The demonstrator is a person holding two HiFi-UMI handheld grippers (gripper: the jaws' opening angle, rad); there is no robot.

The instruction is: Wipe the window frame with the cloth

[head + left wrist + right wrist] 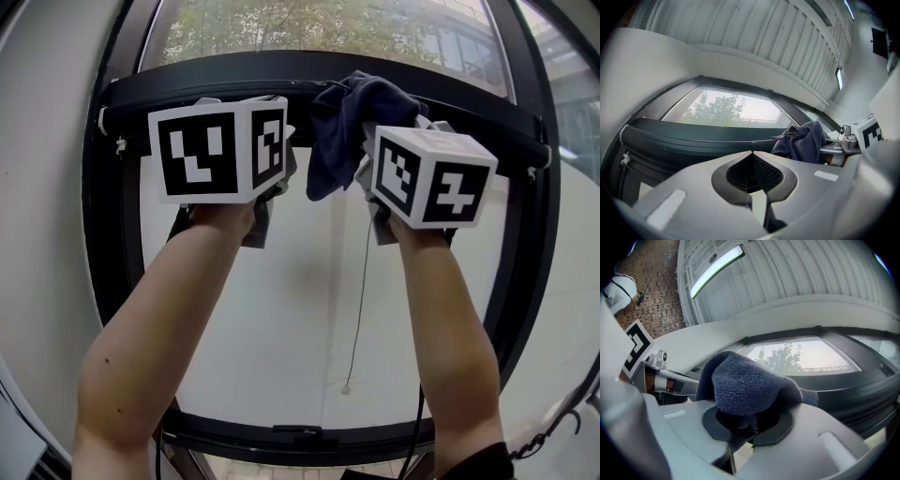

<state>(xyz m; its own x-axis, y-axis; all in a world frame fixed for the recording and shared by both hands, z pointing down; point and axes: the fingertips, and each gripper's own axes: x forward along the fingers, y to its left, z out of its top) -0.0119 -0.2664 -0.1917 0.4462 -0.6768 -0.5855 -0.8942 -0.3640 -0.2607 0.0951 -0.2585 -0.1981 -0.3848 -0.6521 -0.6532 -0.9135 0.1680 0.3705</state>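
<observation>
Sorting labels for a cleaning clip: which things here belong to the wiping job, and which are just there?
In the job: cloth, right gripper shut on it, black window frame.
Just there: hanging pull cord, left gripper shut and empty, trees outside.

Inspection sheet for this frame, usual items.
Surface: black window frame around a white panel.
Job's things: dark blue cloth, bunched against the top rail.
Clutter: nothing seen.
Grippers: right hand-held gripper shut on the cloth; left hand-held gripper shut, empty.
Cables: thin pull cord hanging; black cable at lower right.
Surroundings: trees outside, white wall.
</observation>
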